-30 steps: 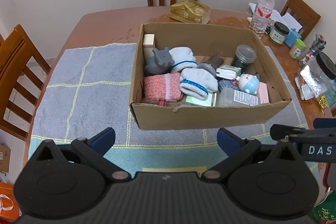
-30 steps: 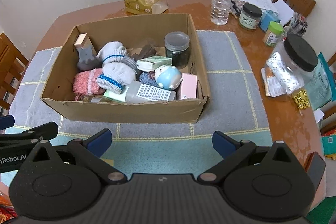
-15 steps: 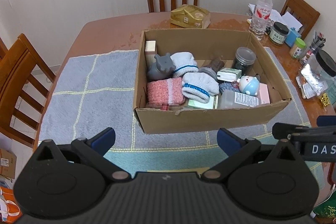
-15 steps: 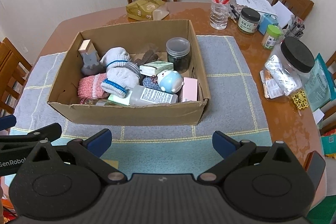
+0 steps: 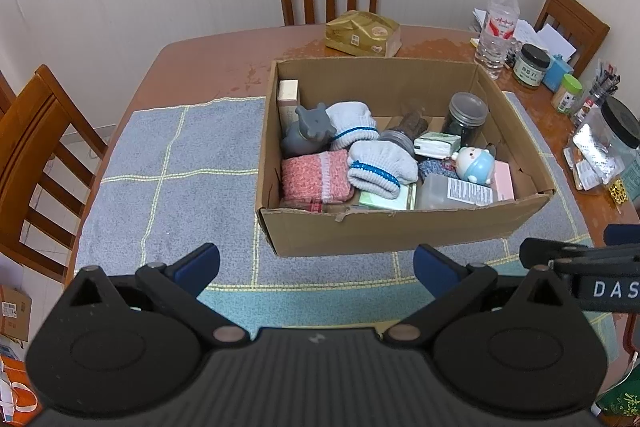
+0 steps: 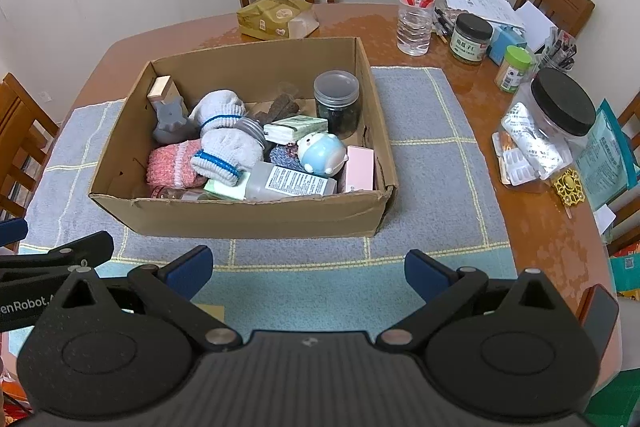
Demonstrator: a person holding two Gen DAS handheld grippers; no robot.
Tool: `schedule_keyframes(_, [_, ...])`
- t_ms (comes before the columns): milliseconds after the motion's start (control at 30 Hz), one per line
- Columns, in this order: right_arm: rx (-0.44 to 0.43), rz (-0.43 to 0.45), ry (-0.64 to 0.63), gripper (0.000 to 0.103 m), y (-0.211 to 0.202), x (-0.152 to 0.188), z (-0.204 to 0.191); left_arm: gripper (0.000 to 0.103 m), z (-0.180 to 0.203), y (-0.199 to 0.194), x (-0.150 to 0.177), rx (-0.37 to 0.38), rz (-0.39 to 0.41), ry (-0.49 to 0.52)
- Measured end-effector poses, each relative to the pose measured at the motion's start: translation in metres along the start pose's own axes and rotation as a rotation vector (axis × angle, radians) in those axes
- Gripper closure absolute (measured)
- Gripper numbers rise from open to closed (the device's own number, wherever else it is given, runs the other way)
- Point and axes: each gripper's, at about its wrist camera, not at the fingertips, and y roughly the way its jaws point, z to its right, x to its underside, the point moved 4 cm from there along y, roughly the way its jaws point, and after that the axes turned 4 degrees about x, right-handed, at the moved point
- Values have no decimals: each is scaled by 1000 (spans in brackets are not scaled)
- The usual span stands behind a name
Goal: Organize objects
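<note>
Box: on the grey mat on the worktop, piled with socks, jars, bottle.
Left gripper: jaws wide, empty, held back.
Right gripper: jaws wide, empty, facing the box.

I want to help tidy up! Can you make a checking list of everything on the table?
Surface: wooden table, grey checked mat on it.
Job's things: open cardboard box on the mat, holding socks, a grey toy, a dark jar, a round blue figure, a bottle lying flat.
Clutter: water bottle, jars, papers at the right edge.
Grippers: left gripper, right gripper, both open, empty.
Cables: nothing seen.
Surroundings: wooden chairs, white wall.
</note>
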Motion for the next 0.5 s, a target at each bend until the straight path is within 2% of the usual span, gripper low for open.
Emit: schedule_keyframes(500, [-1, 0, 0, 0, 1, -2, -2, 1, 0, 2, -4, -19, 0, 10])
